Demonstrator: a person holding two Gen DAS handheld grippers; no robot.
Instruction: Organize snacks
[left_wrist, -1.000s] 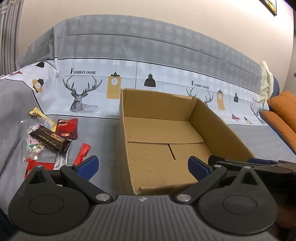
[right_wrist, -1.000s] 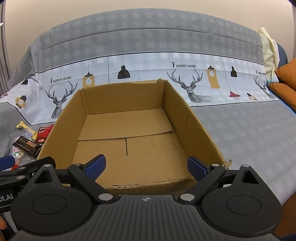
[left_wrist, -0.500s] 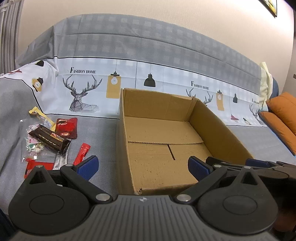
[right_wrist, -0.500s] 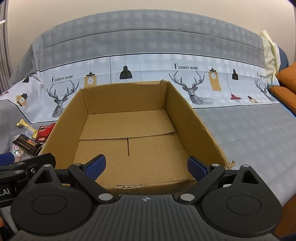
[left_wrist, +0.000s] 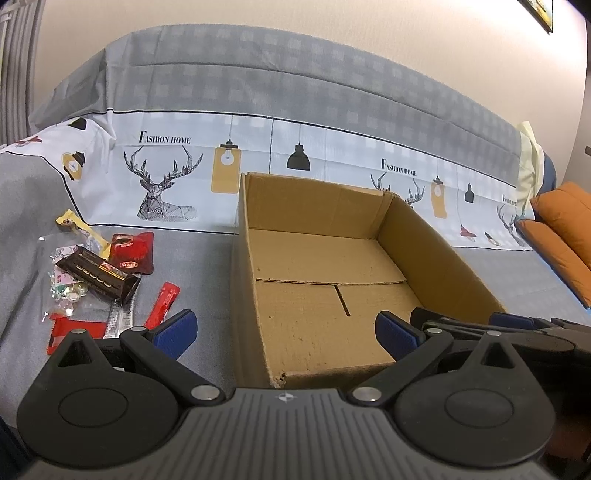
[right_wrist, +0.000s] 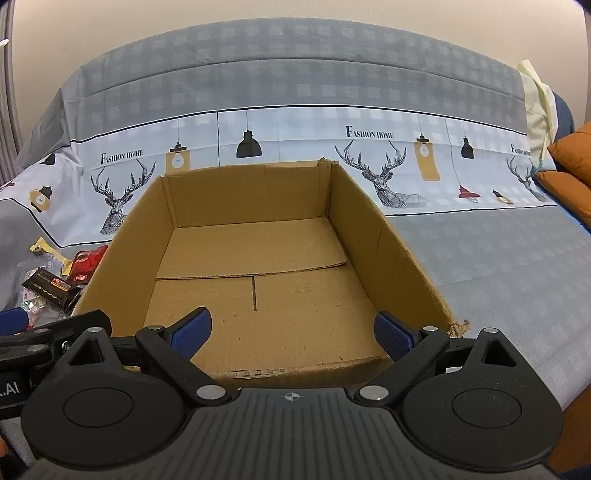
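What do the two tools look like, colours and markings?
Both match: the left tool and right tool have black linkage arms with silver pivot pins, blue textured pads, round black side discs and a ribbed grey body bearing a small compass-like mark.

A sofa (right_wrist: 295, 74) under a grey checked cover (left_wrist: 258, 85), printed with deer and lamps, backs onto a plain beige wall (left_wrist: 332, 22). Orange cushions (left_wrist: 561, 229) lie at its right end.
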